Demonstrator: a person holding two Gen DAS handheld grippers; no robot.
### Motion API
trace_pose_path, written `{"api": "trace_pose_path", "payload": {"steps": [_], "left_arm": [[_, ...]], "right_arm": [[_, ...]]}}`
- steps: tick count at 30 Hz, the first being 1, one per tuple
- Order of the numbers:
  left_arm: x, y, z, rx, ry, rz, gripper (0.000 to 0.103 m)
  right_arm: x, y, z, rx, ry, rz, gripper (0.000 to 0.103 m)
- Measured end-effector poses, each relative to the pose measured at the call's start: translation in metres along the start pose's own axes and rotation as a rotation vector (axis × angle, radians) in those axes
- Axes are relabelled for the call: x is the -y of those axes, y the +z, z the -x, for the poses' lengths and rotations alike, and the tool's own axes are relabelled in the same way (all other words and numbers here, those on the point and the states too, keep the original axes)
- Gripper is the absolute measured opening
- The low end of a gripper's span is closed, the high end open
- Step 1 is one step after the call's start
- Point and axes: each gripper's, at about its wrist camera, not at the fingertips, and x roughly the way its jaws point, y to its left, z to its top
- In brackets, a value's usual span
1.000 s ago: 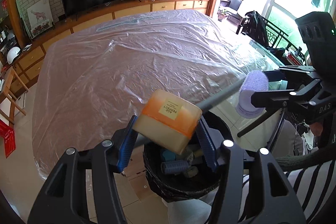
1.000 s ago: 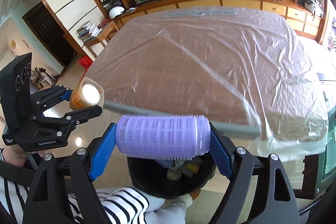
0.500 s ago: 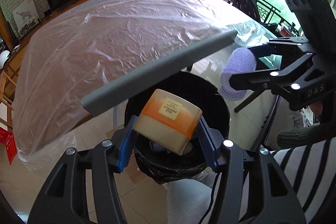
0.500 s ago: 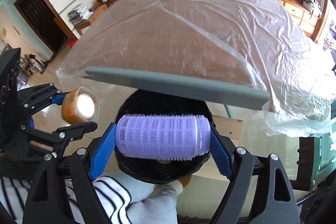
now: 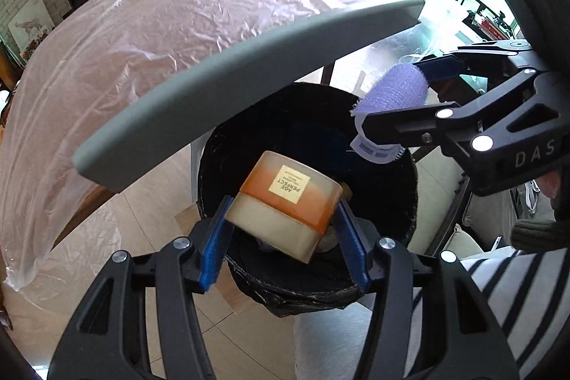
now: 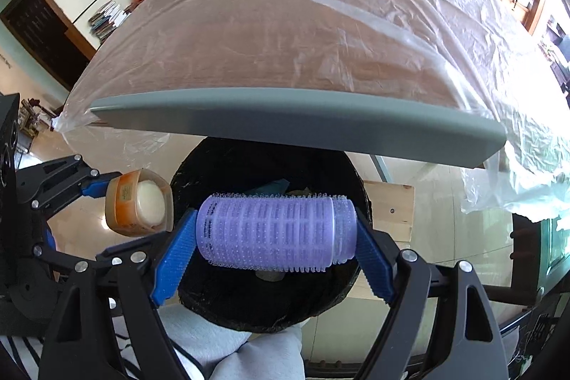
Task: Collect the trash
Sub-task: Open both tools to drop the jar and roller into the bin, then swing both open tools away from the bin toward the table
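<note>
Trash is held in both claws above a black-lined waste bin (image 5: 377, 266) that stands on the floor under the near edge of the bench (image 5: 249, 66). An orange and cream cosmetic jar (image 5: 288, 205), labelled "AGE PERFECT", is clamped between the blue pads of the left claw (image 5: 285, 230), which is closed on the jar's two sides; the jar is tilted and hangs over the bin's mouth. A purple hair roller (image 6: 276, 232) is gripped end to end by the right claw (image 6: 274, 241), its fingers closed against the roller's two ends, and it lies crosswise over the bin (image 6: 213, 305). In the right wrist view the left claw (image 6: 117, 202) and its jar (image 6: 139, 207) are seen just left of the bin's rim. In the left wrist view the right claw (image 5: 409, 102) and the roller (image 5: 392, 95) are seen over the bin's far right rim. The bench is covered with a clear plastic sheet (image 6: 302, 24). Some items are seen inside the bin, too dark to be identified.
</note>
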Motion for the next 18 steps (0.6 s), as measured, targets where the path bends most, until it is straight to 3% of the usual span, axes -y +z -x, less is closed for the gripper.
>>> {"api": "trace_pose_path", "payload": {"steps": [8,9,11,18], "left_arm": [[0.000,0.001,-0.013,-0.020,-0.041,-0.004,0.057],[0.000,0.001,-0.012,-0.010,-0.050,-0.006,0.061],[-0.001,0.002,-0.008,0.003,-0.044,0.001,0.084],[-0.013,0.011,0.033,0.058,-0.064,0.007,0.085]], "right_arm": [[0.010,0.000,-0.008,-0.036,0.012,-0.035,0.081],[0.011,0.000,-0.007,-0.040,0.014,-0.035,0.085],[0.012,0.000,-0.007,-0.049,0.019,-0.038,0.093],[0.013,0.007,0.040,-0.013,0.042,0.021,0.093]]}}
